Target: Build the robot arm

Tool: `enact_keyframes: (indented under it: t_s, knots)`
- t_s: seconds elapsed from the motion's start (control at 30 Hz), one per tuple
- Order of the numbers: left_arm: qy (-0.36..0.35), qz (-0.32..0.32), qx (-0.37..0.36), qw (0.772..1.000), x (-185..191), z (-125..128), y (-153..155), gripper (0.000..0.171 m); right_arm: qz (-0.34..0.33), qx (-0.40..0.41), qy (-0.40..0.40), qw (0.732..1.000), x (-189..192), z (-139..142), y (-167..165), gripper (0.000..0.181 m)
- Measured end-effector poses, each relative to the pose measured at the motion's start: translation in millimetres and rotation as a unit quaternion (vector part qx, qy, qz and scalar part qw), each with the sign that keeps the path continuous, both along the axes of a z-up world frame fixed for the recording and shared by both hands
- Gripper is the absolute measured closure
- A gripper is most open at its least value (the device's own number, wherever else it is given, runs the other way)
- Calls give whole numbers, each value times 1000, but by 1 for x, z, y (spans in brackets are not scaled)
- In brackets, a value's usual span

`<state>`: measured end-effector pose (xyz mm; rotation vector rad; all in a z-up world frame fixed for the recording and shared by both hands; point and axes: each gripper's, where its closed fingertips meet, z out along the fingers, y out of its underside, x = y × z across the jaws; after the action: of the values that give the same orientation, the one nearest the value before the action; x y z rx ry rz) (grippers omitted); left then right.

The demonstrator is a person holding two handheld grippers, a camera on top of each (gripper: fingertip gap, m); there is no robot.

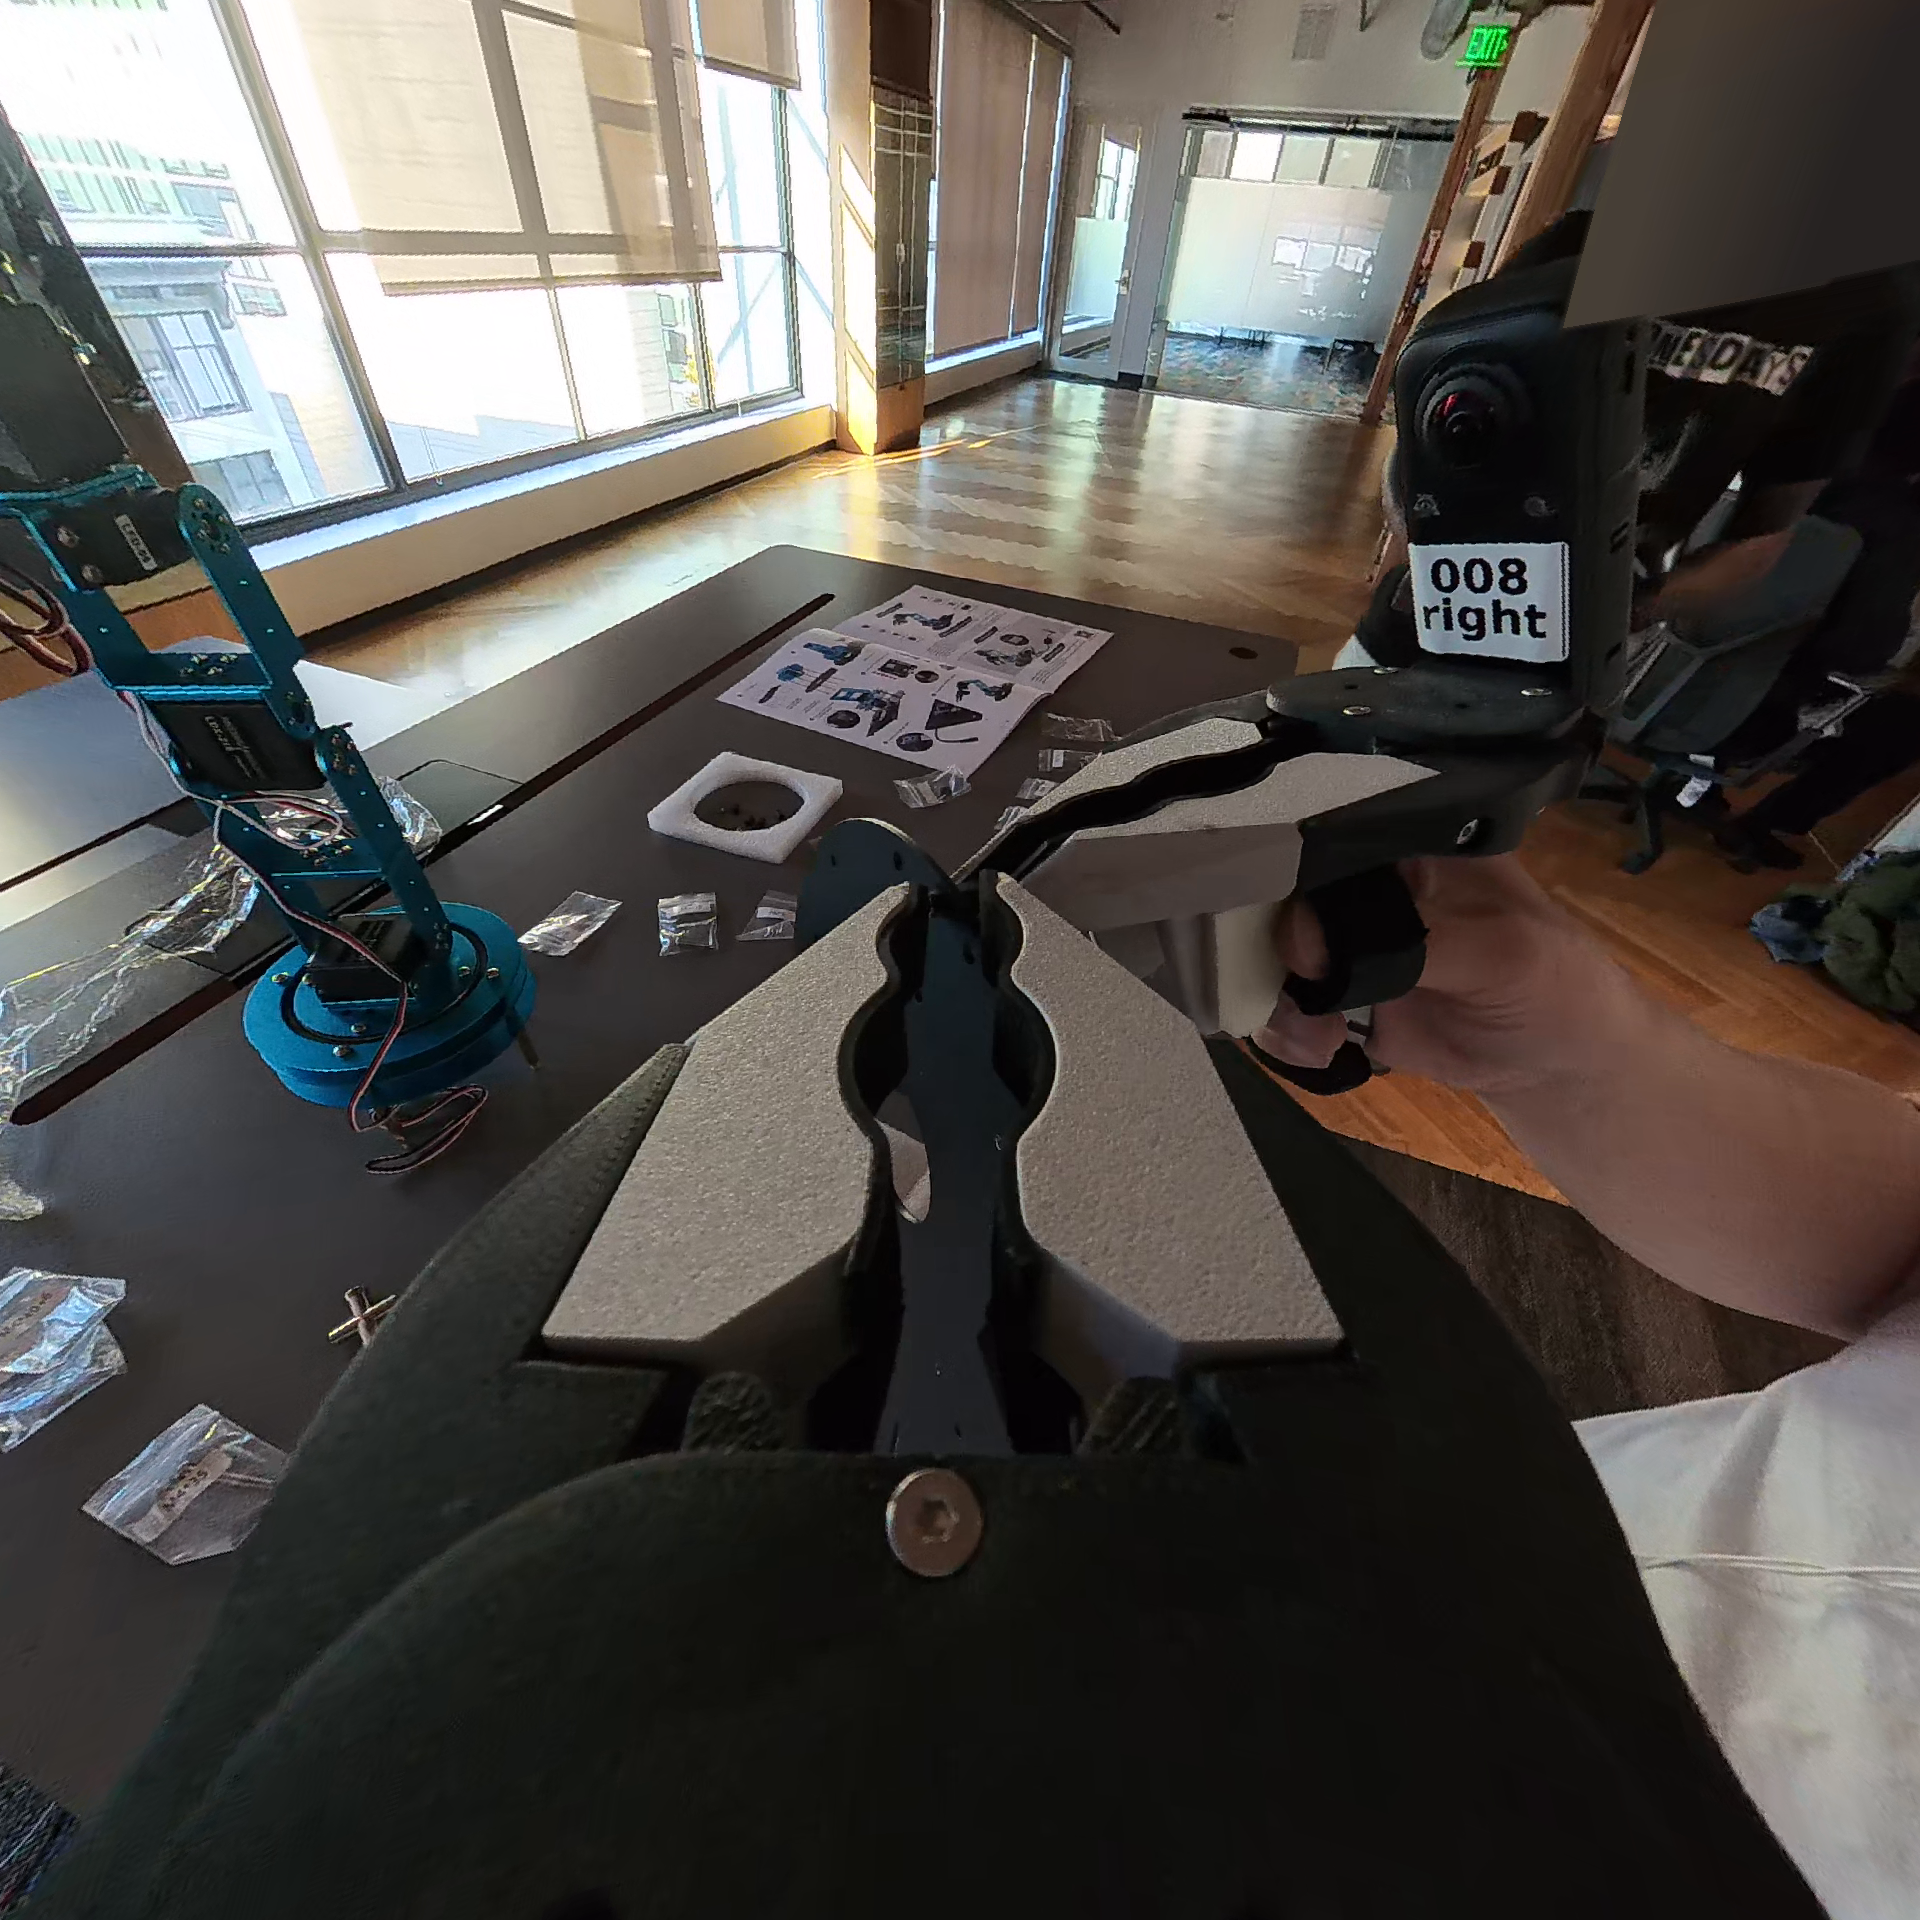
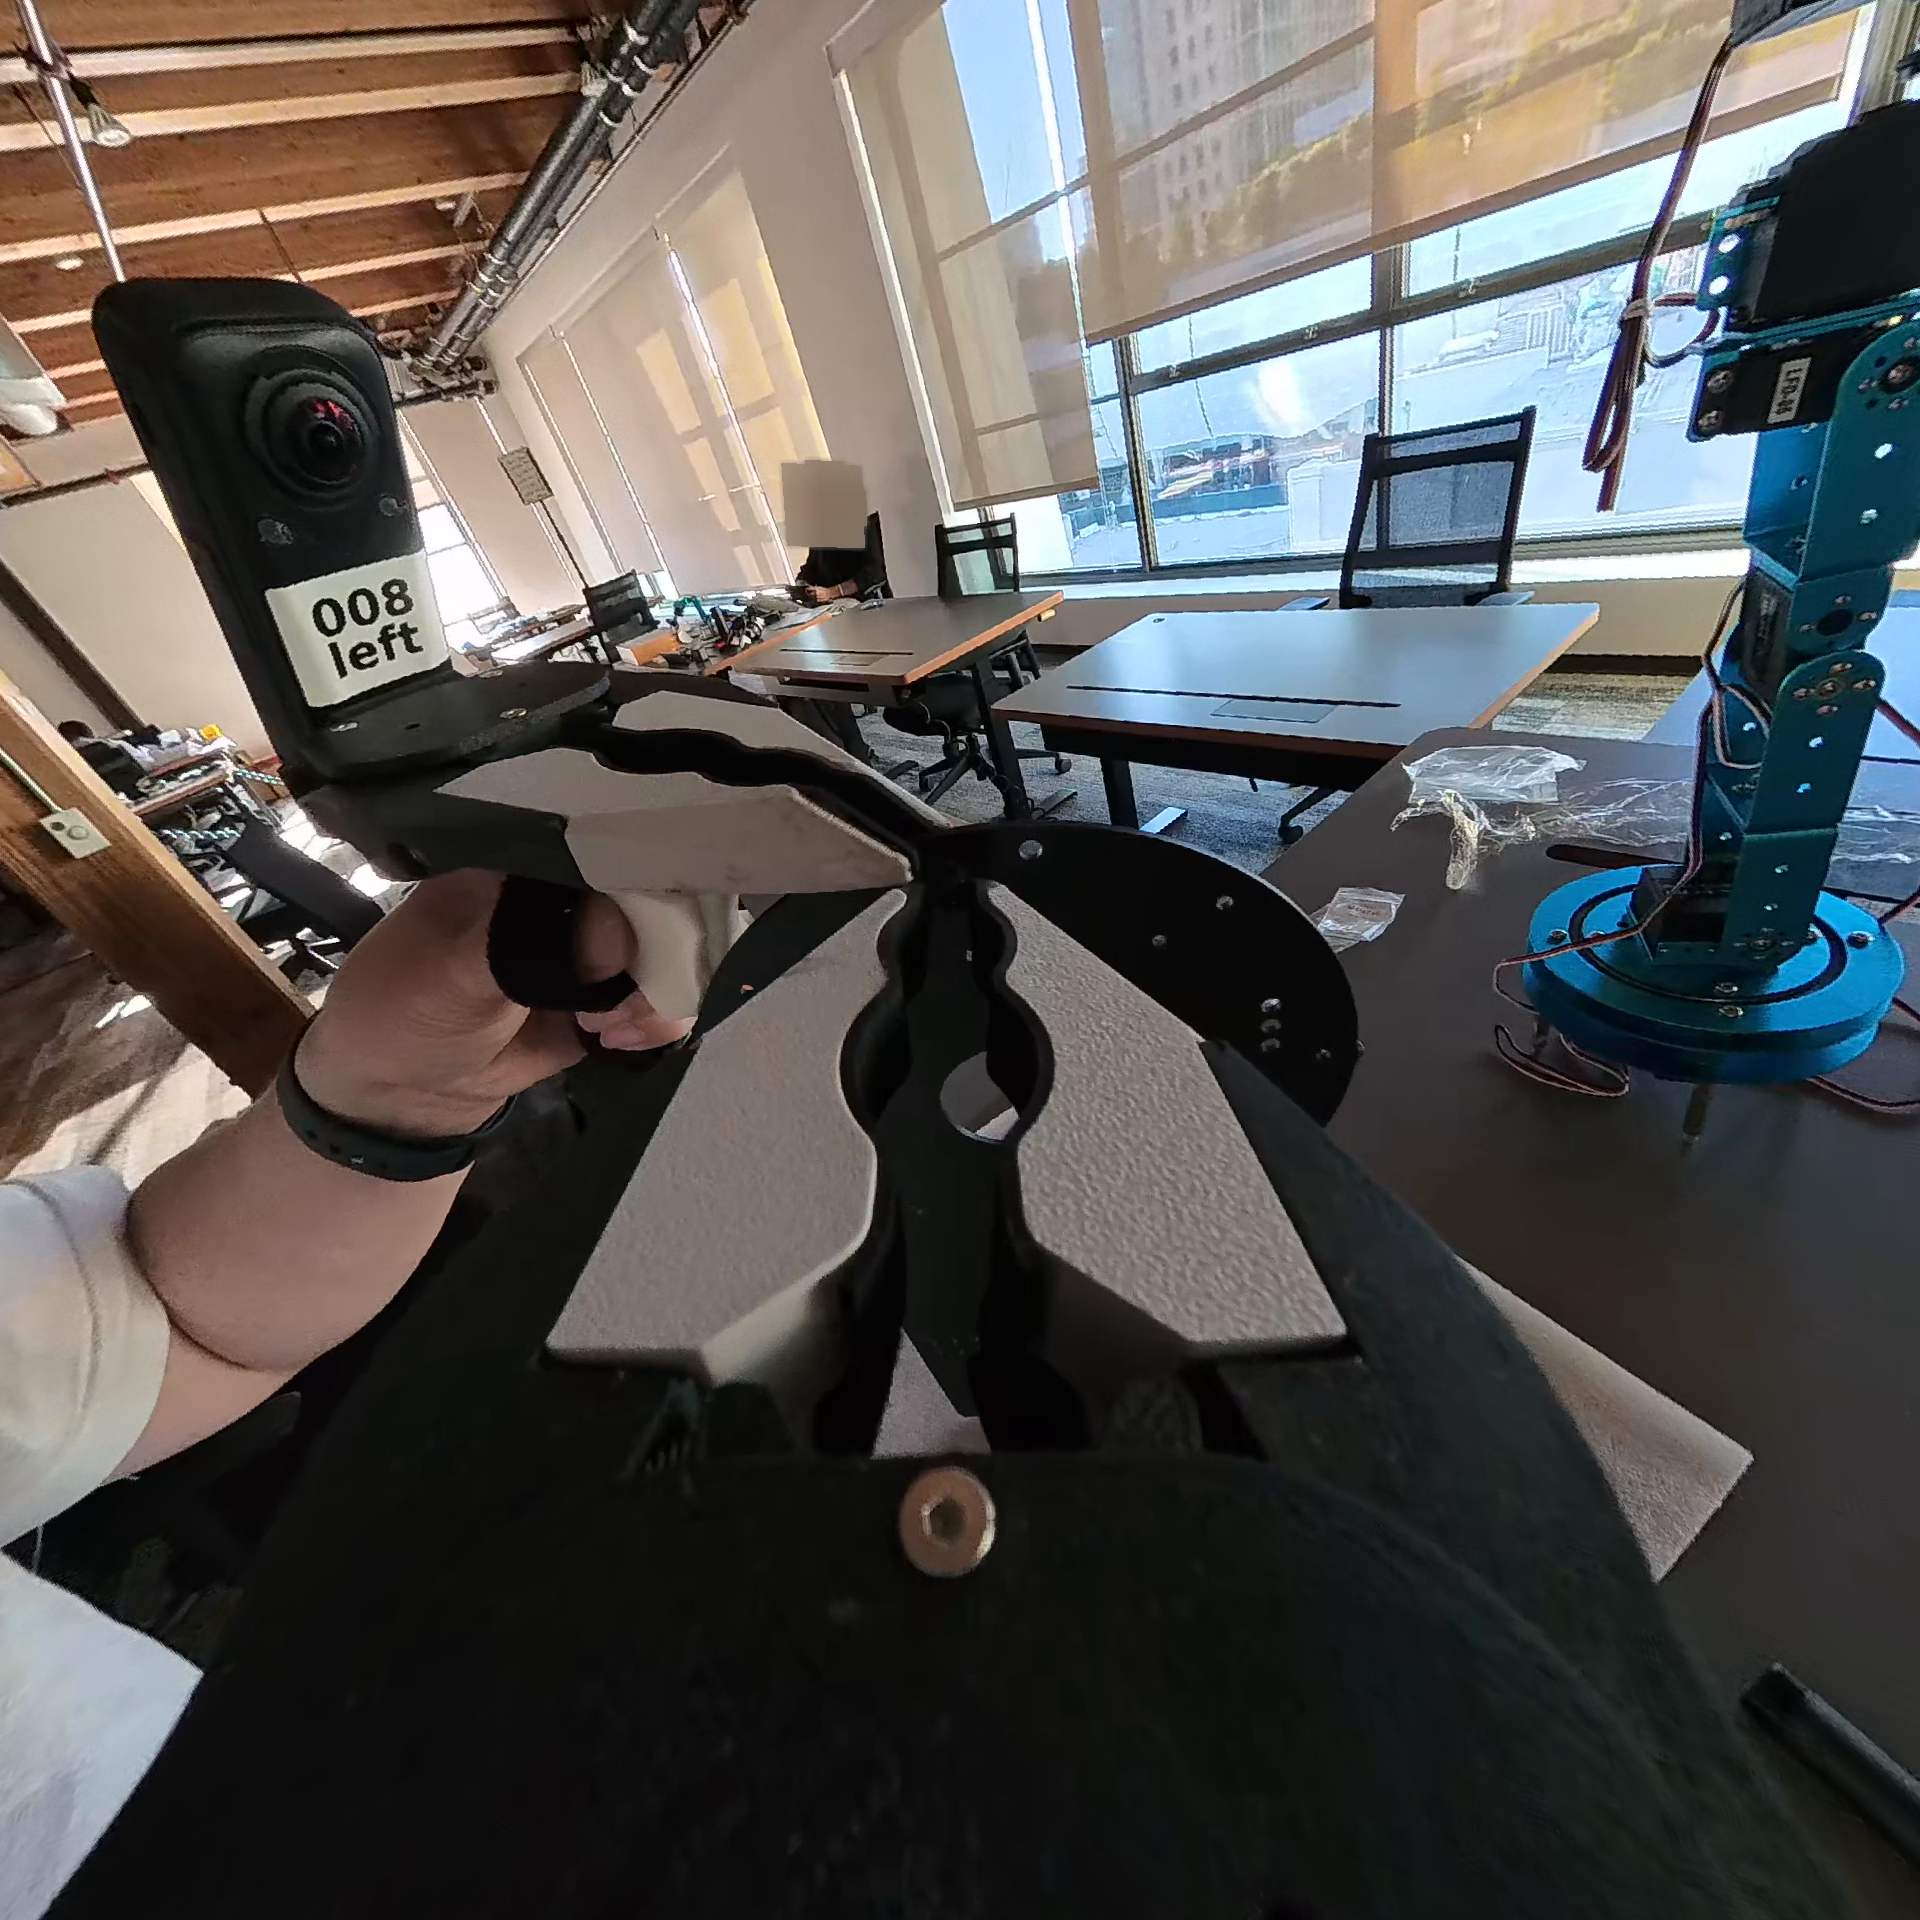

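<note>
Each gripper's camera housing is carrying one white label with black print: one at the right edge of the left wrist view (image 1: 1486, 603), one at the upper left of the right wrist view (image 2: 364, 629). The servos on the blue robot arm kit (image 1: 343, 831) (image 2: 1766, 831) are also showing small print, and a green lit sign (image 1: 1484, 44) is hanging at the top right of the left wrist view.

The left gripper (image 1: 951, 899) (image 2: 925, 847) is pinching a black perforated plate (image 1: 847, 883) (image 2: 1195, 935), fingers pressed against its faces. The right gripper (image 2: 940, 894) (image 1: 1003, 857) is clamping the same plate, and the two sets of tips are meeting at one spot in mid-frame. A right hand (image 1: 1455, 987) and a left hand (image 2: 436, 1029), which is wearing a black wristband (image 2: 384, 1132), are gripping the handles.

The plate is being held above the dark table (image 1: 623, 1039). In the left wrist view it is showing edge-on, its long axis running up the frame along the fingers. In the right wrist view its rounded face is spreading out to the right of the fingers.

On the table, one folded instruction sheet (image 1: 914, 665) is lying at upper centre, with one white foam square (image 1: 743, 795) just below it. Three small clear bags (image 1: 686, 923) are sitting in a row at mid-frame, three more (image 1: 182, 1481) at the lower left. One cross-shaped metal tool (image 1: 358, 1314) is lying beside those.
</note>
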<state>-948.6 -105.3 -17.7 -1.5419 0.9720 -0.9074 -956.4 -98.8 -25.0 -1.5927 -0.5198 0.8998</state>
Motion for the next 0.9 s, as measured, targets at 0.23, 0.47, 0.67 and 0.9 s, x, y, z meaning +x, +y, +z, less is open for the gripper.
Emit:
enact_keyframes:
  t_s: [0.23, 0.47, 0.67, 0.9]
  knots:
    - [-3, 1, 2, 1000, 1, 0, -2, 163, 13, -5, 7, 1000, -2, -2, -4, 170]
    - [-6, 11, 3, 1000, -4, 0, 1, 164, 21, -4, 27, 999, 4, 0, -9, 164]
    - [-9, 16, -4, 1000, -12, 1, 4, 164, 33, 11, 19, 999, -3, 2, -6, 161]
    - [-30, 1, -23, 999, -10, 1, 3, 163, 27, 38, -22, 999, -7, 0, 5, 165]
